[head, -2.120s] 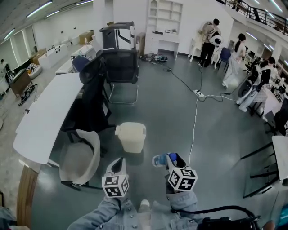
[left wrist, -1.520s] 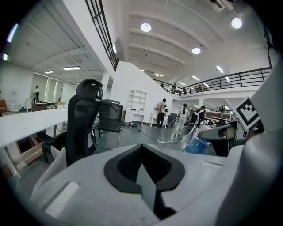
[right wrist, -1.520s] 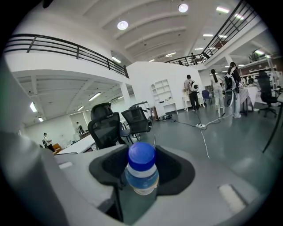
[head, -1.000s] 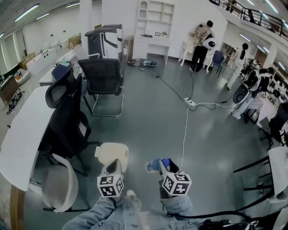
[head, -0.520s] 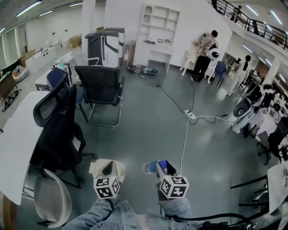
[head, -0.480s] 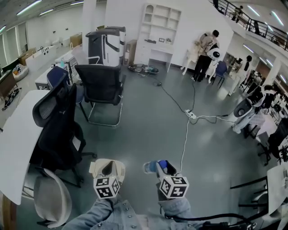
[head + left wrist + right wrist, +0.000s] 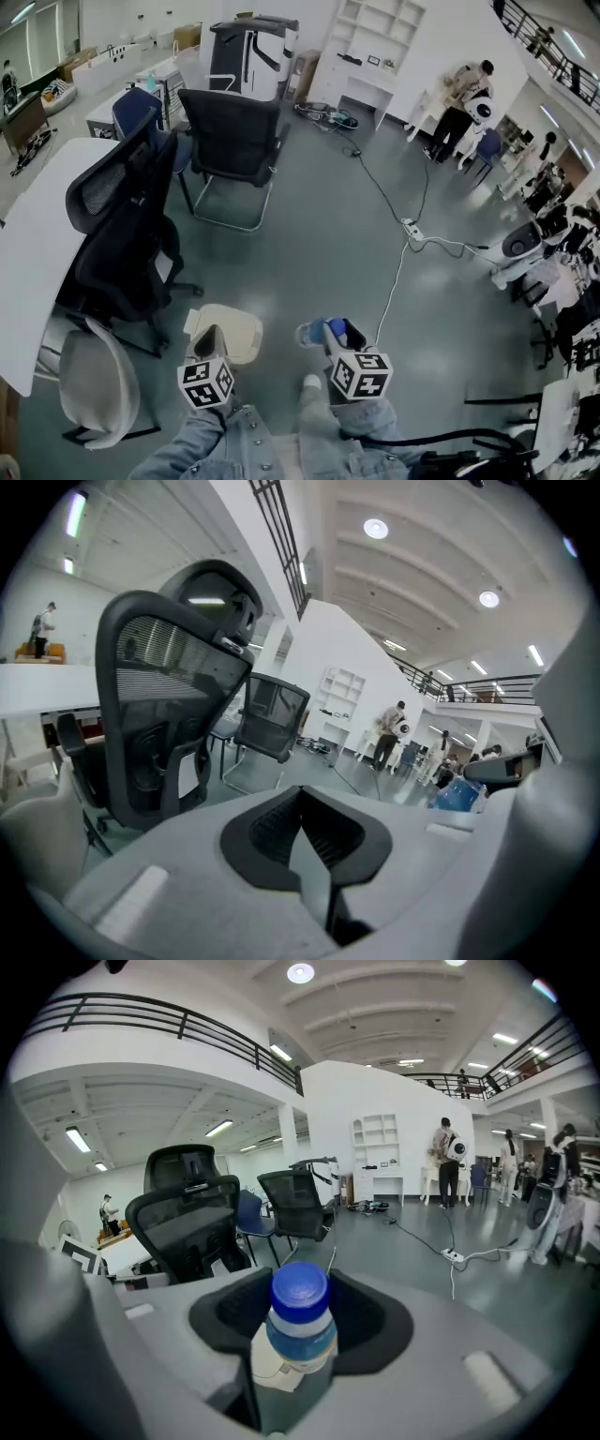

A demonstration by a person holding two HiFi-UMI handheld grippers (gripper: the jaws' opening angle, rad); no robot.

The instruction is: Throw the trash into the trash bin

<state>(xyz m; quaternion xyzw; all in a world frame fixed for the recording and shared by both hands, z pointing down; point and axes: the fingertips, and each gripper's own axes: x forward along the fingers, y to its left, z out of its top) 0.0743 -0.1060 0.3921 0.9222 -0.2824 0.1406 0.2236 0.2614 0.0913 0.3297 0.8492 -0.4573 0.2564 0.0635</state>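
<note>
A glossy grey floor [image 7: 328, 234] runs through the open office, with black mesh chairs [image 7: 122, 225] beside a smooth white table [image 7: 33, 253]. The right gripper [image 7: 339, 330] pinches a blue-capped plastic bottle [image 7: 298, 1321] just right of the cream, rounded trash bin [image 7: 242, 330]. The left gripper [image 7: 210, 339] has its jaws pressed together and empty.

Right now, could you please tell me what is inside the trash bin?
Nothing inside shows. From the head view the trash bin presents only its pale top, and the left gripper covers part of that. Its contents cannot be seen.
</note>
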